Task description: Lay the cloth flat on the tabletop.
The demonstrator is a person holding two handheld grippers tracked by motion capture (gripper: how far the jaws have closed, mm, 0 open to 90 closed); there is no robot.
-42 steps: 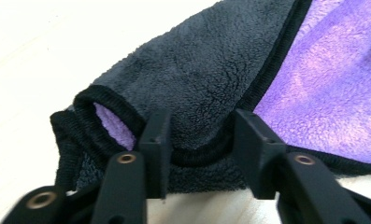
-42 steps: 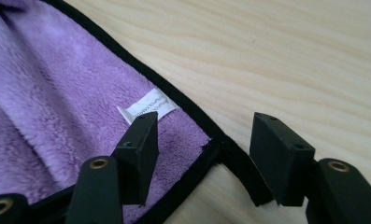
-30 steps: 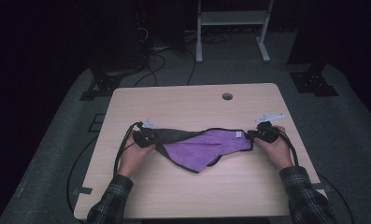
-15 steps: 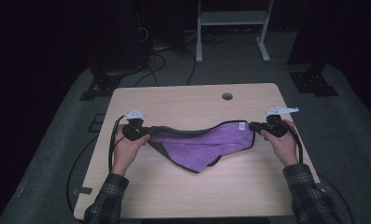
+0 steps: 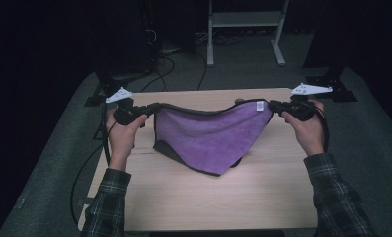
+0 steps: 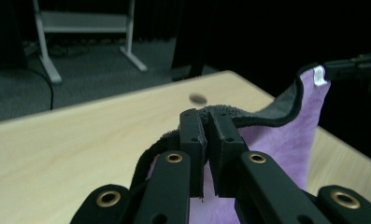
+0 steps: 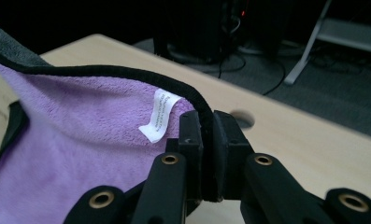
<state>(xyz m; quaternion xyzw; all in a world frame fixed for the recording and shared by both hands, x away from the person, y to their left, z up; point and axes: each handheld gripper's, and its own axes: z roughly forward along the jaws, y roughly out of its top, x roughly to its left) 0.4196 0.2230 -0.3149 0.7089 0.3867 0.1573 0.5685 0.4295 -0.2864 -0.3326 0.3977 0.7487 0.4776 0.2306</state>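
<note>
Gripping opposite corners of the purple cloth: left gripper clamped on the left corner, right gripper clamped on the right corner; right jaws have just been closing, cloth edge between them; left gripper view shows the pads pinched tight on the dark hem, right gripper view shows the same with the white label just beside the jaws; cloth hangs between the two hands above the wooden table, top edge sagging slightly, lower point drooping to a tip that seems to touch the tabletop near the middle; dark grey backing shows at the lower left fold; round hole in the table sits behind the cloth; metal stand on the floor beyond, well apart.
</note>
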